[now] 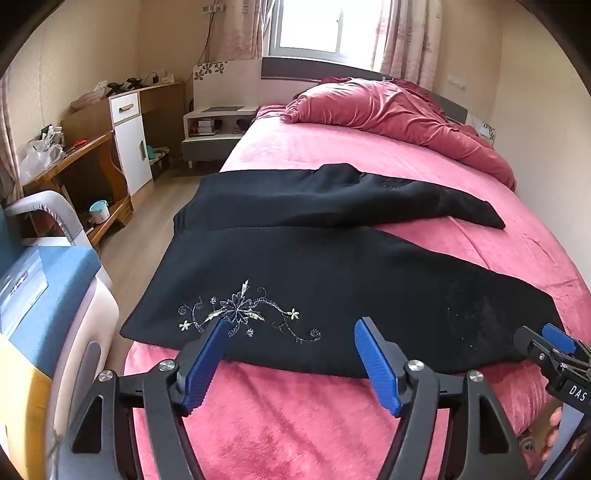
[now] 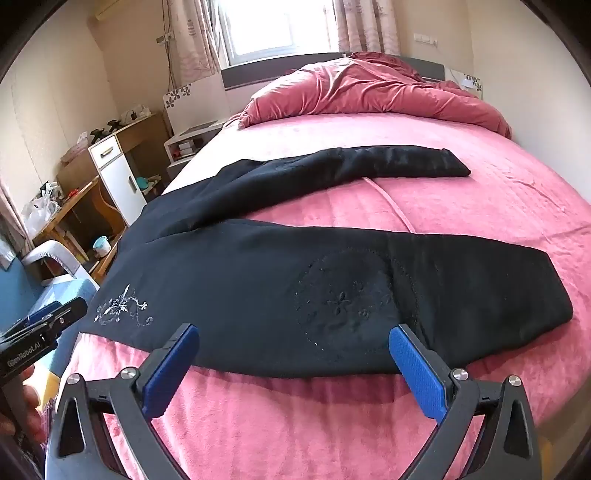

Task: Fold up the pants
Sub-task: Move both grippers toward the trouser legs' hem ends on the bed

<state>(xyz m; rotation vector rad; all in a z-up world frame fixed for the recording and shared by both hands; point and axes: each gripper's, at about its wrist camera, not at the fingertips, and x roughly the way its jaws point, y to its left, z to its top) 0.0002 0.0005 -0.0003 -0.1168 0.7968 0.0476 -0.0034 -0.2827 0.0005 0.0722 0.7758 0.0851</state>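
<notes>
Nearest to us, our left gripper (image 1: 290, 326) hangs tilted down over the front edge of the bed, its blue pads (image 1: 376, 365) spread wide apart with nothing between them. Our right gripper (image 2: 293, 334) sits beside it in the same tilt, its pads (image 2: 417, 373) also set wide and gripping nothing. Each tool shows at the edge of the other's view, and a few fingertips (image 1: 554, 424) of the hand that carries the right one are visible at the lower right of the left view.

Just past the fingertips lie the black pants (image 1: 332, 280), spread flat across the pink bedspread (image 1: 295, 417). The waist end hangs a little over the bed's left side, and the two legs run to the right, splayed apart. The near leg carries pale flower embroidery (image 1: 243, 314) close to our left gripper, and a faint dark stitched patch (image 2: 343, 299) ahead of our right one. The far leg (image 2: 388, 162) ends near the middle of the bed.

Beyond the pants a crumpled red quilt (image 1: 388, 107) is heaped at the head of the bed. To the left stand a white nightstand (image 1: 216, 125) and a wooden desk (image 1: 85, 155); a curtained window (image 1: 317, 26) fills the far wall.
</notes>
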